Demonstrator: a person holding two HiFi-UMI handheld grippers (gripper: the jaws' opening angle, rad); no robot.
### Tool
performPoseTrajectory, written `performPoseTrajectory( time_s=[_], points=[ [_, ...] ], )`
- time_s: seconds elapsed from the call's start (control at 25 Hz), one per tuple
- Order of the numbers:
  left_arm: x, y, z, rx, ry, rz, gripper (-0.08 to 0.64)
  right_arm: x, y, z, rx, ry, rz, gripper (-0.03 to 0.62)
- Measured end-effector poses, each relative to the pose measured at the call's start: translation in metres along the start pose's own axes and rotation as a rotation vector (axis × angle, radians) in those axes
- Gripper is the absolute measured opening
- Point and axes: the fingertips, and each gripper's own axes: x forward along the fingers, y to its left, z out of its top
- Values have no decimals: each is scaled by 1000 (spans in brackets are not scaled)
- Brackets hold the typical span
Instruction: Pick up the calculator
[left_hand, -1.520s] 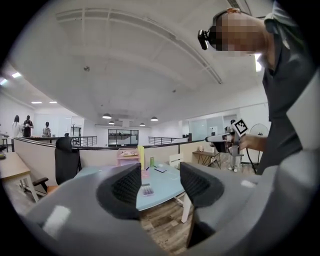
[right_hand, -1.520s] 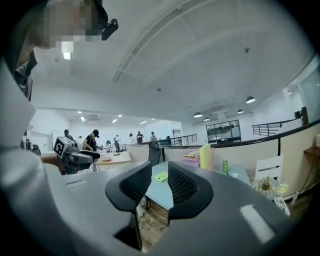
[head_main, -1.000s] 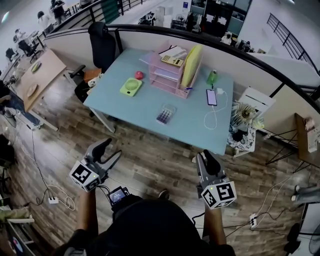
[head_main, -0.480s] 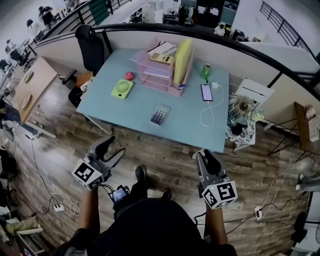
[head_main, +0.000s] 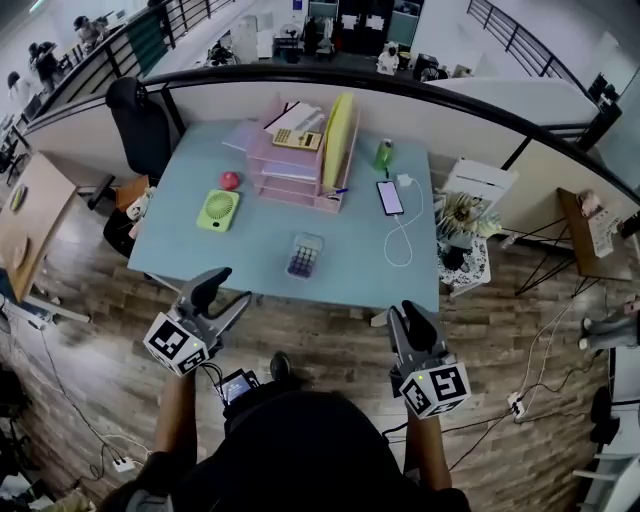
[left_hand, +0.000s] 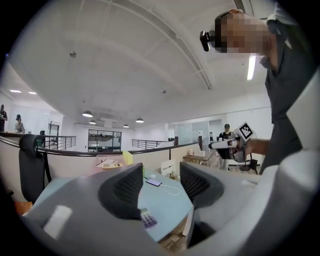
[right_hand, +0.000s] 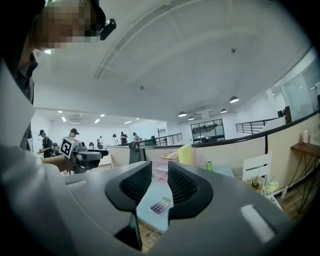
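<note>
calculator (head_main: 304, 256) on table (head_main: 350, 262), fan (head_main: 217, 210) left, phone (head_main: 389, 197) right, trays (head_main: 290, 166) behind

1. The worktop (head_main: 250, 240) is coloured pale blue.
2. A pink tray stack (head_main: 290, 170) is flanked at its right by a yellow folder (head_main: 338, 128).
3. Left of the tray stack, a lime-green fan (head_main: 218, 211) and a red round item (head_main: 229, 180) are seen.
4. In front of the tray stack, purple keys are shown on the calculator (head_main: 305, 256).

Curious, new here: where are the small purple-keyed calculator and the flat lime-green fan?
small purple-keyed calculator (head_main: 305, 256), head view, on its keypad.
flat lime-green fan (head_main: 218, 211), head view, on its round grille.
</note>
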Motion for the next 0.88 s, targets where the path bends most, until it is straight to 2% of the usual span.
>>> performPoseTrajectory(
  time_s=[0.16, 0.48, 0.68, 0.88],
  points=[
    [10, 34, -6, -1, -2, -59, 259, 26, 17, 12, -3, -25, -34, 98],
    [38, 79, -13, -10, -26, -190, 259, 57, 35, 9, 11, -7, -121, 98],
    [44, 100, -14, -28, -47, -218, 259, 78, 47, 14, -1, 11, -133, 98],
    [46, 115, -19, -50, -54, -211, 259, 103, 52, 12, -1, 34, -105, 98]
  ],
)
